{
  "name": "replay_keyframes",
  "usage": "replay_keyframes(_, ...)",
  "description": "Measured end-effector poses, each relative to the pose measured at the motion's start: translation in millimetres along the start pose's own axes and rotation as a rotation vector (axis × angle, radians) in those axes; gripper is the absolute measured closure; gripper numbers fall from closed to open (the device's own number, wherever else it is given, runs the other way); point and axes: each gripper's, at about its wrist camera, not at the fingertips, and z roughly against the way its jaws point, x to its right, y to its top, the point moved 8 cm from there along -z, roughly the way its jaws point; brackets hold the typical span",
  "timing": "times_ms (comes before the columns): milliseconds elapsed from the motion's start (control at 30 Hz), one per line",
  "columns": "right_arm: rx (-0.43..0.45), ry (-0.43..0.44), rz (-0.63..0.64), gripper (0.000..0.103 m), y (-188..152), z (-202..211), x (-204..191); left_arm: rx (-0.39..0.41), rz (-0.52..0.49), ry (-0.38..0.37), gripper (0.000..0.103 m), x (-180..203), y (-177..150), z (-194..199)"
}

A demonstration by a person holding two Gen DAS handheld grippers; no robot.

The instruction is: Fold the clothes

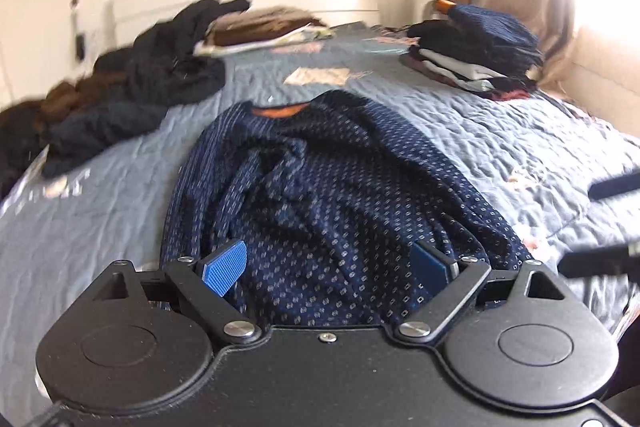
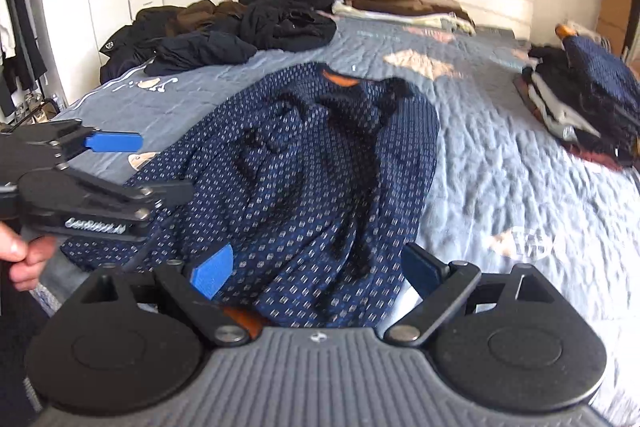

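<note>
**Both tools released above a rumpled navy sweater on the bed**

While the navy dotted sweater (image 1: 320,187) lies crumpled on the grey-blue quilted bed (image 1: 500,147), both tools stand wide and grip nothing. Its orange-lined collar (image 1: 280,111) points toward the headboard, and its body is bunched into deep folds down the middle.

From the left wrist camera, the left tool (image 1: 332,267) hangs over the near hem of the sweater, its blue pads (image 1: 224,265) spread apart with cloth showing between them but not pinched. At the right edge of that view, blurred dark bars are the right tool's fingers.

From the right wrist camera, the right tool (image 2: 316,273) is likewise released above the sweater's near edge. The left tool appears there at the left side, over the sweater's left part, with a hand (image 2: 22,257) on its grip.

Unfolded dark and brown clothes (image 2: 224,27) are heaped along the left side of the bed. A stack of folded clothes (image 2: 580,103) sits at the right side, well apart from the sweater.
</note>
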Motion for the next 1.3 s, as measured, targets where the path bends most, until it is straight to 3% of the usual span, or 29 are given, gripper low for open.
replay_keyframes(200,-0.09,0.029,-0.012,0.012,-7,-10,-8,-0.069,0.007,0.058,0.015,-13,-8,12)
replay_keyframes(400,-0.084,0.03,0.032,0.012,-8,-13,-8,-0.04,-0.047,0.09,0.015,-12,1,33)
replay_keyframes(533,-0.078,0.024,0.05,0.012,-9,-12,-2,-0.036,-0.082,0.029,0.015,-7,-9,32)
replay_keyframes(800,-0.068,0.014,0.049,0.012,-7,-9,11,-0.142,-0.199,-0.036,0.022,17,-46,14)
replay_keyframes(900,-0.08,0.022,0.077,0.012,-13,-9,9,-0.19,-0.235,-0.061,0.038,23,-55,7)
replay_keyframes(1033,-0.097,0.027,0.075,0.012,-20,-12,11,-0.262,-0.313,-0.038,0.043,27,-71,-4)
replay_keyframes(1200,-0.103,0.034,0.06,0.012,-19,-15,18,-0.312,-0.343,-0.07,0.043,24,-88,-6)
replay_keyframes(1300,-0.097,0.046,0.032,0.012,-19,-18,23,-0.322,-0.364,-0.029,0.043,17,-97,-10)
